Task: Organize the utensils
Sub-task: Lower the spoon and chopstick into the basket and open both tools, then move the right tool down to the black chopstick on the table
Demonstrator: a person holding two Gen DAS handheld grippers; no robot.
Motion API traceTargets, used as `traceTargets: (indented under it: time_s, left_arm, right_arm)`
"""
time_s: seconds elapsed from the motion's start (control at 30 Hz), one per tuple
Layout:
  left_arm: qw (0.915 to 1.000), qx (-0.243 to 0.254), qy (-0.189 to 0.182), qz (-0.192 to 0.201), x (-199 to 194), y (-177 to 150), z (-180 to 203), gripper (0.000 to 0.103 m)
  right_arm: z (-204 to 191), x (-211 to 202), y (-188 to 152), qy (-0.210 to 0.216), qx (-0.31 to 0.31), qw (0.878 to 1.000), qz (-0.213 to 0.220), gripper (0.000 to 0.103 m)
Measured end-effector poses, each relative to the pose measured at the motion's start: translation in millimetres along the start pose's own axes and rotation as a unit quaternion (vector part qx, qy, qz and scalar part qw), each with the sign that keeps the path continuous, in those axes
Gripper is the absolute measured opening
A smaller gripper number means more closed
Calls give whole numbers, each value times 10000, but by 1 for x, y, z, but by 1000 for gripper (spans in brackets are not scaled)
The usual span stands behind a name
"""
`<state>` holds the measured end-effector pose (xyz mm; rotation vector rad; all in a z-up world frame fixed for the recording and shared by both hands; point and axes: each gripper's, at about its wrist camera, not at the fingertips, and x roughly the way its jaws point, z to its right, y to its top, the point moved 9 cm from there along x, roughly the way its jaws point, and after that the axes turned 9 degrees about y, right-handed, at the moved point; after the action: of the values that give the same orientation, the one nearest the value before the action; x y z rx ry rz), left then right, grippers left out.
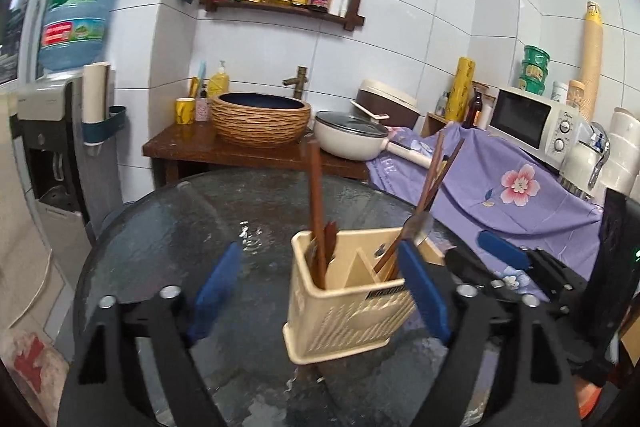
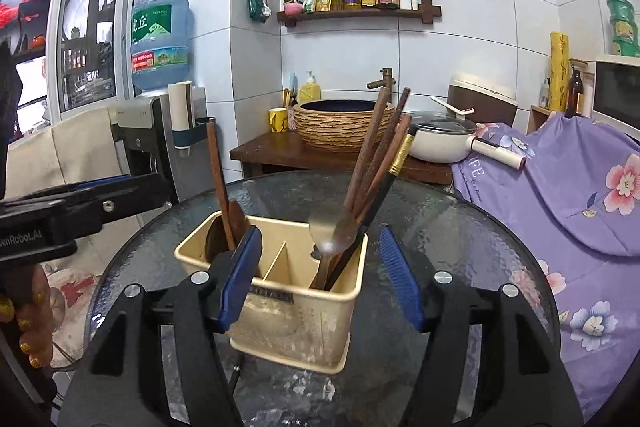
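1. Utensil caddy [image 1: 352, 303]: cream plastic, slotted sides, inner dividers, upright on the round dark glass bench [image 1: 160, 227], roughly central.
2. Left compartment, as the right wrist view shows it: one long brown chopstick [image 2: 218, 183] standing near upright, plus a dark wooden spoon [image 2: 216, 239] behind it.
3. Right compartment: bundle of brown chopsticks [image 2: 376, 155] leaning right, one black chopstick with a gold band [image 2: 394, 167], and a metal spoon [image 2: 332, 231] bowl-up. Middle compartment: can't tell if anything's in it.
4. Left gripper [image 1: 320, 291]: jaws wide apart, nothing clamped. Caddy sits between the blue pads; right-hand pad [image 1: 424, 295] overlaps the caddy's right edge in the picture, contact not confirmable. Left-hand pad is well clear of the caddy.
5. Right gripper [image 2: 320, 279]: jaws apart, straddling the caddy. Its left pad [image 2: 240, 275] sits at the caddy's near-left rim, touching or just beside, can't tell which. Right pad stands off from the caddy's right wall with a visible gap. Not gripping.
6. The left gripper's body shows at the left edge of the right wrist view, with the person's hand [image 2: 28, 323] under it.
7. Background: wooden stand with woven basin [image 1: 260, 119], white lidded pan [image 1: 352, 139], purple floral cloth [image 1: 520, 195], microwave [image 1: 532, 123], water dispenser [image 1: 76, 11].
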<state>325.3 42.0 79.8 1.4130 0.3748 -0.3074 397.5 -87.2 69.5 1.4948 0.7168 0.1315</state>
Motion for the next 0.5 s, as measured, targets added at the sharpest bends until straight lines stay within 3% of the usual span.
traceTargets:
  time_s: [0.07,0.23,0.4,0.5]
  left_arm:
    - [9997,7,210,-82,-1,-18,-11,93]
    - [9955,-161,652,-666,16,-69,-40,96]
    - [9868,-147,1234,-1043,27,-112,-69,96]
    - [9836,-94,1386,-1148,27,-127,-79,96]
  right_arm:
    - [-2,-11,-10,18,71,10000,0,62]
    - [-15,-19,-49,84,173,9992,-351,62]
    - [-34,6,-103,272,316,9917,-1213,62]
    - [-48,24,-131,378,318,9843,-1697,62]
